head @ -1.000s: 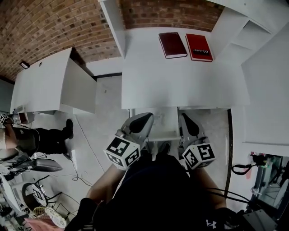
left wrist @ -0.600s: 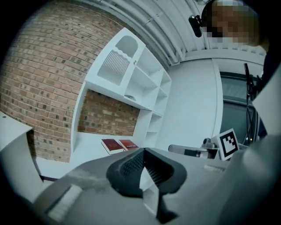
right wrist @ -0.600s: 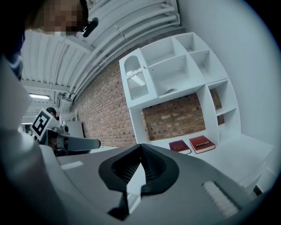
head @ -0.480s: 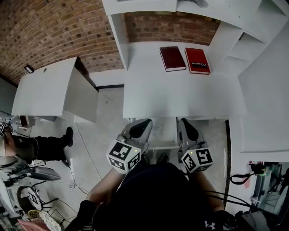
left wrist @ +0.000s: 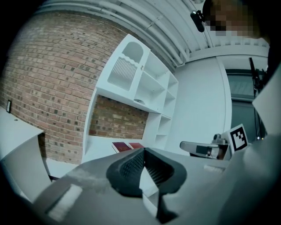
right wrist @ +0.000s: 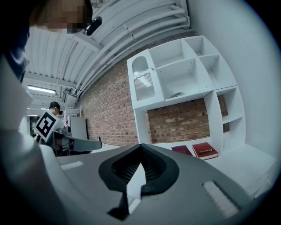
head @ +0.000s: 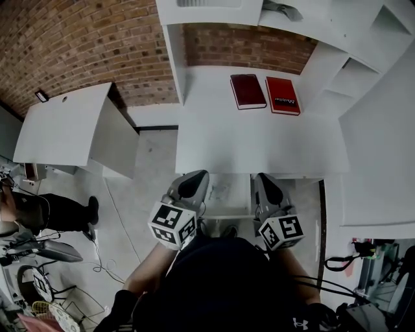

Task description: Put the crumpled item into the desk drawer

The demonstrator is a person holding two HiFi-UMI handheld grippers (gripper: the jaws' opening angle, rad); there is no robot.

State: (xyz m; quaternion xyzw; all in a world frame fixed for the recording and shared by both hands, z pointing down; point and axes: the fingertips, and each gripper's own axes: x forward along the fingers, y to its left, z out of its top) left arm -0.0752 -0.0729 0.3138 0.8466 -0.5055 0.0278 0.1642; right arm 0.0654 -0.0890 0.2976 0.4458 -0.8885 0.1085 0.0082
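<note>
A grey crumpled item (head: pixel 283 9) lies on a shelf of the white unit above the desk (head: pixel 259 142); it also shows as a small shape (right wrist: pixel 178 94) in the right gripper view. Under the desk's front edge a white drawer (head: pixel 228 194) stands pulled out. My left gripper (head: pixel 194 181) and right gripper (head: pixel 264 184) hover on either side of it, close to my body. Both are shut and hold nothing, as the left gripper view (left wrist: pixel 142 154) and right gripper view (right wrist: pixel 140 154) confirm. Two red books (head: pixel 248 91) lie at the back of the desk.
A second white desk (head: pixel 65 123) stands at the left with a gap of floor between. A person (head: pixel 39 211) sits at the far left edge. White shelving (head: pixel 350 84) closes the right side. Cables (head: pixel 113 259) lie on the floor at the lower left.
The head view has tilted up, bringing the upper shelf and the crumpled item into sight. Both grippers stay shut and have shifted slightly in the picture. The person at the left has moved.
</note>
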